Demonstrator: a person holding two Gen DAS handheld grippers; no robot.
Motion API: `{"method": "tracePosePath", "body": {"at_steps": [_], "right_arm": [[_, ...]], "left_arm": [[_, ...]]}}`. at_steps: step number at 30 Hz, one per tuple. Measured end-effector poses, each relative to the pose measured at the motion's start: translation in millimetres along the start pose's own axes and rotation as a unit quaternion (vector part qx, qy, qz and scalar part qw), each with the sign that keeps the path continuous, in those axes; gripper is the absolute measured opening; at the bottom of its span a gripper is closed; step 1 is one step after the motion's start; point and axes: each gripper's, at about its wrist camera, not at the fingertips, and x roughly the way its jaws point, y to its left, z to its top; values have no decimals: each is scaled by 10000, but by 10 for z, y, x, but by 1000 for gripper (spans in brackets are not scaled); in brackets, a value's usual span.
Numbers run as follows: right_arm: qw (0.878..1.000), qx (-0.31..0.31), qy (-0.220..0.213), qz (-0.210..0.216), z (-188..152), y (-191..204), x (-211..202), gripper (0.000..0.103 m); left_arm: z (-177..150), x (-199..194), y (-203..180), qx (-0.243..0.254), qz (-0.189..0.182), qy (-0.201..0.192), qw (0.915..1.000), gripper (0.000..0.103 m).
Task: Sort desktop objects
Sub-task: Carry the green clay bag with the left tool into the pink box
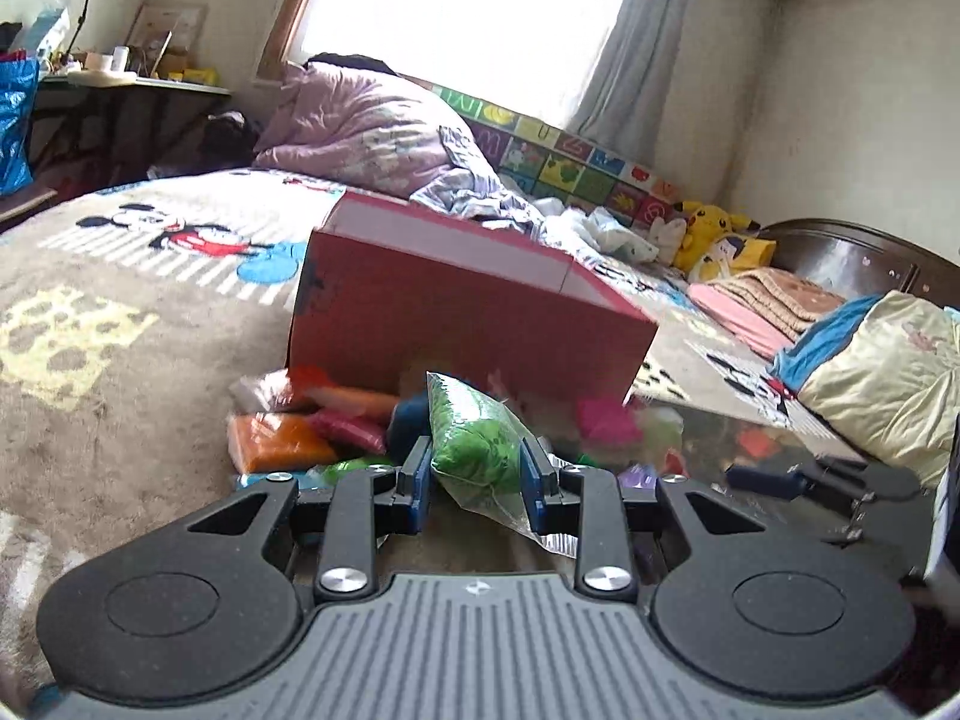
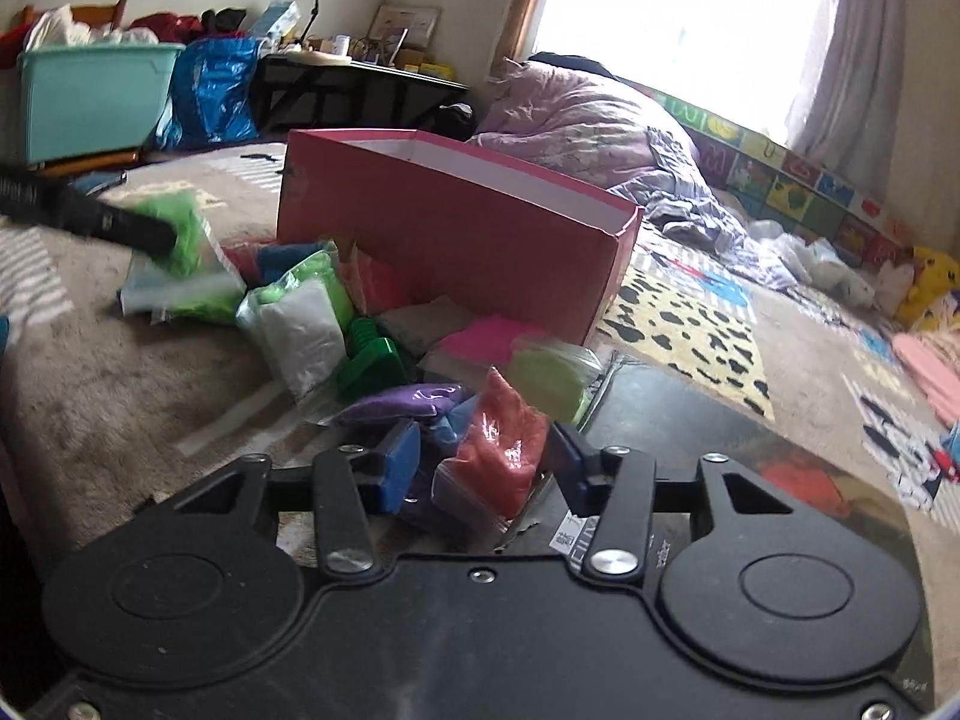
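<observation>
A pile of small plastic bags of coloured filling lies on the bed in front of an open red box [image 1: 468, 312], which also shows in the right wrist view [image 2: 456, 228]. My left gripper [image 1: 477, 459] is shut on a green bag [image 1: 474, 438] and holds it just above the pile. In the right wrist view that gripper [image 2: 150, 234] appears at the far left with the green bag [image 2: 180, 228]. My right gripper [image 2: 483, 450] is open around a coral red bag [image 2: 507, 444], its pads apart from the bag's sides. A purple bag [image 2: 408, 399] and a lime bag [image 2: 552, 381] lie beside it.
An orange bag [image 1: 276, 444] and a pink bag [image 1: 606, 420] lie in the pile. A green plastic bolt [image 2: 375, 354] and a white bag [image 2: 303, 336] sit left of centre. A black glossy board [image 2: 690, 420] lies to the right. Bedding and a pillow [image 1: 888, 372] surround the spot.
</observation>
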Motion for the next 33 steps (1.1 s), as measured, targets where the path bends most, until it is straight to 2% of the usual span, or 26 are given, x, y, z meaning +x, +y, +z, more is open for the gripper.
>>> {"method": "tracePosePath", "body": {"at_steps": [2,6,10,14,20,26,31,33], "right_arm": [[9999,-67,-21,-78,10,16,10,32],[9998,-27,-94,-165,38,-3,-21,32],[9999,-77,9,-70,12,56,18,32],[9998,-137,128,-89,4,112,56,32],[9993,258,238,-108,-15,-19,97,32],[9981,502,336,-111,-56,-132,163,32],[9975,604,342,-138,-63,-162,201,33],[9975,619,335,-117,-61,-167,202,34]], "left_arm": [[62,-15,-47,-8,16,-82,10000,29],[208,34,-104,-85,42,-132,9999,29],[424,124,-161,-184,-35,-249,9995,29],[699,272,-281,-4,-20,-384,9993,29],[1090,499,-436,246,44,-533,9983,29],[1340,932,-432,334,330,-253,9986,29],[1446,1434,-228,-22,449,357,9984,29],[1464,1630,-139,-152,607,620,9961,29]]}}
